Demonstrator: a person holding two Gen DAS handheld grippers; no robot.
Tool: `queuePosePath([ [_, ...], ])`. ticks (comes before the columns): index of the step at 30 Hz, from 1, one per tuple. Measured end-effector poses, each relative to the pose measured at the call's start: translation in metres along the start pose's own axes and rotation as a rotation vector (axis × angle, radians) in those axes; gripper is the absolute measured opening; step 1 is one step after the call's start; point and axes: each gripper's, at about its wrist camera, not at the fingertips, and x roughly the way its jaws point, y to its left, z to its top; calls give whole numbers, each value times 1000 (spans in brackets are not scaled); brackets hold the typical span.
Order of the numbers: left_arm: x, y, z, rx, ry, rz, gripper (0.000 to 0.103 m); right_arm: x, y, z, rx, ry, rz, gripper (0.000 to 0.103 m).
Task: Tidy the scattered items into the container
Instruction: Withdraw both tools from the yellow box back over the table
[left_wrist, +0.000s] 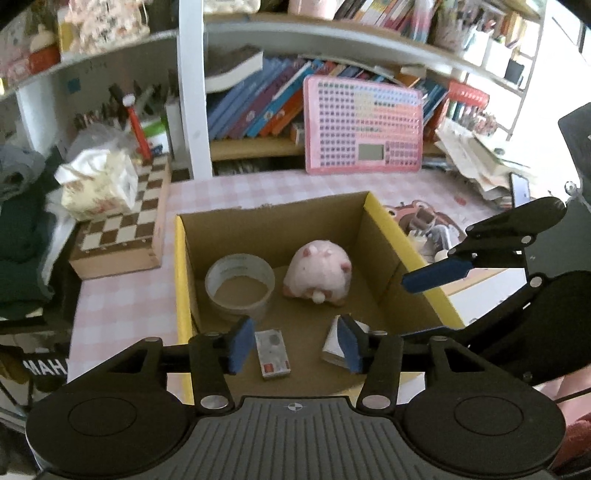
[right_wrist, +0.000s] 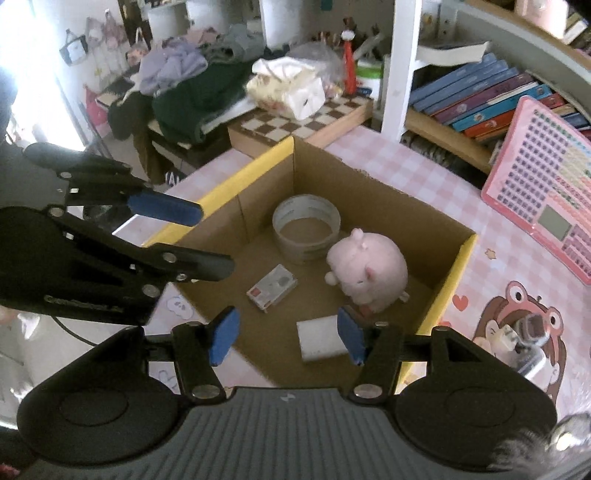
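left tongs (left_wrist: 293, 343): spread and holding nothing, hanging over the near edge of the cardboard box (left_wrist: 384, 221); the card packet lies below the gap, not touched by either pad.
right tongs (right_wrist: 286, 338): also spread and holding nothing, above the box's near corner; the white block shows just beside the right pad, lying on the box floor.
risk, left side: as I judge it, a low swing of the left tongs could catch the yellow-edged box wall and shove the light box along the pink checked worktop (left_wrist: 122, 306).
risk, right side: both tongs crowd the same opening, so they may knock together; small items (right_wrist: 524, 336) remain on the worktop right of the box, near its edge, and a careless reach could push them off.
box contents, left to right: tape roll (left_wrist: 240, 284), card packet (left_wrist: 273, 353), pink plush toy (left_wrist: 319, 273), white block (left_wrist: 334, 347), all loose on the bottom, well apart except the plush near the block.
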Motion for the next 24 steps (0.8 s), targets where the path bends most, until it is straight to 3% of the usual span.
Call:
queuePosePath([
  [12,-41,-15,-51,-19,-36,-12,64,-49,13,-51,152,-155,-111,56],
  [19,-50,-19,-82,-57,-50,18,70,-52,28,-90,235,-160,-145,56],
  [24,-47,-20,-106,-112,-22,-3,70,-44,42,-114,296,-136,-160,56],
])
